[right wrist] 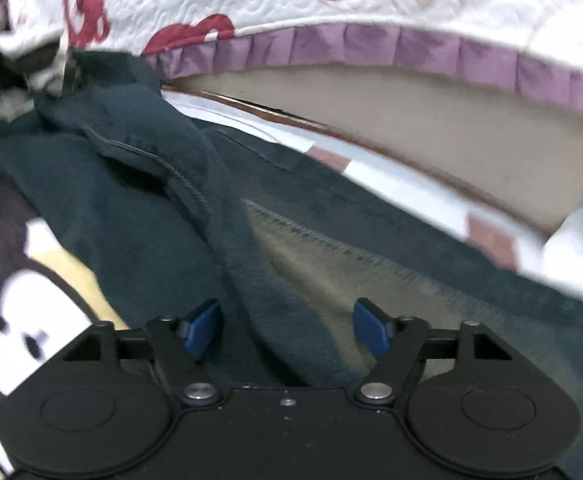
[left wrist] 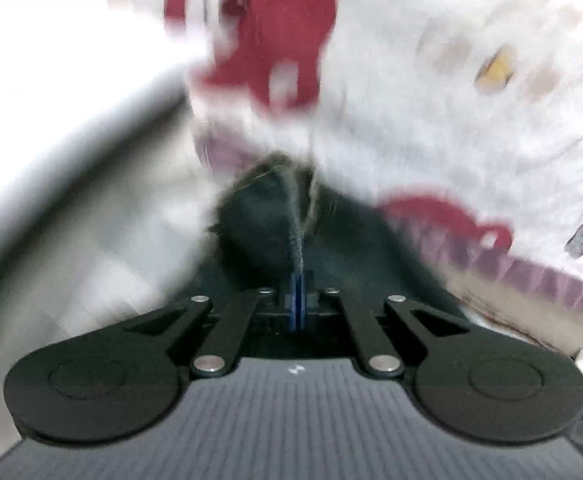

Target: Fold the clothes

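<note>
A dark teal garment point(right wrist: 139, 208) lies rumpled on the bed, with a faded olive inner patch point(right wrist: 331, 276) showing. My right gripper point(right wrist: 287, 330) is open, its blue pads on either side of a raised fold of the garment. In the blurred left wrist view, my left gripper point(left wrist: 297, 296) is shut on an edge of the same dark garment point(left wrist: 263, 232), which rises from between the blue pads.
A white quilt point(right wrist: 431, 4) with red prints and a purple ruffle lies behind the garment; it also shows in the left wrist view point(left wrist: 431, 128). A black, white and yellow cartoon-print fabric point(right wrist: 23, 280) lies at the left. A beige bed edge point(right wrist: 431, 128) runs across the right.
</note>
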{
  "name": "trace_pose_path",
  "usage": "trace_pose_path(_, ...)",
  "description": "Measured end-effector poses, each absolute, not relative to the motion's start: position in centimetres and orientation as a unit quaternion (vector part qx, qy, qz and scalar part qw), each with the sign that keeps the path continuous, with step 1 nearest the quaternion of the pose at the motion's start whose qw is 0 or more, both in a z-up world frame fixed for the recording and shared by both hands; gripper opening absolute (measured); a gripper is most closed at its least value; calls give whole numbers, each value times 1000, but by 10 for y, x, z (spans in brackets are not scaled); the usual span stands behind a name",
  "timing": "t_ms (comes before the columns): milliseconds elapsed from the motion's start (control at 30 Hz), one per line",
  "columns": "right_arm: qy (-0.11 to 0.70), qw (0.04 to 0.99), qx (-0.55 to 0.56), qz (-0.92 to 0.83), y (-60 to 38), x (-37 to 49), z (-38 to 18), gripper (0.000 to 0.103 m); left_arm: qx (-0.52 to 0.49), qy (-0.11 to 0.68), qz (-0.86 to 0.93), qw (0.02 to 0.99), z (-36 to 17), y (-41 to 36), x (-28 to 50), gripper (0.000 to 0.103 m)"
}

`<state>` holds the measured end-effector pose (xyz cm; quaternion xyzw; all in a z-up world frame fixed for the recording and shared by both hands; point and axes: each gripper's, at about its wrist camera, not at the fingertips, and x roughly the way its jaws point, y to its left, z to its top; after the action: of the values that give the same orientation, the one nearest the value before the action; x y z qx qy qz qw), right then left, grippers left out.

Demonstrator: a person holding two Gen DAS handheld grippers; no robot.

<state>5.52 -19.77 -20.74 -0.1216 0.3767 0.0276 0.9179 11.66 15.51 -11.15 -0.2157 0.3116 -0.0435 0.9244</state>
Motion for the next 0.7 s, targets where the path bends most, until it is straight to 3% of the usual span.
trace_pose_path(100,383,905,-187,-5,-206,44,-207,77,-255,344,-24,903,-127,165,106,2)
trace_pose_path(233,390,899,-189,-62,-231,20,-213,77,-183,414,22,891,-160,151,117,2)
trace_pose_path(333,385,900,-178,-103,-249,7,-217,74,-179,381,18,907,-138,146,107,2)
trace_pose_path(367,382,897,-191,-112,-251,4,-215,65,-177,369,16,912,-131,145,102,2)
trace_pose_path(400,377,894,-211,-121,-251,2,-212,36,-175,357,15,917,-123,143,97,2)
trace_pose_path(433,365,895,-225,-125,-251,-1,-204,30,-170,353,16,920,-119,141,93,2)
trace_pose_path(567,318,909,-213,-163,-258,-19,-177,35,-175,409,28,895,-144,142,95,2)
trace_pose_path(700,378,897,-146,-179,-288,-23,-206,38,-212,425,27,880,-158,154,97,2)
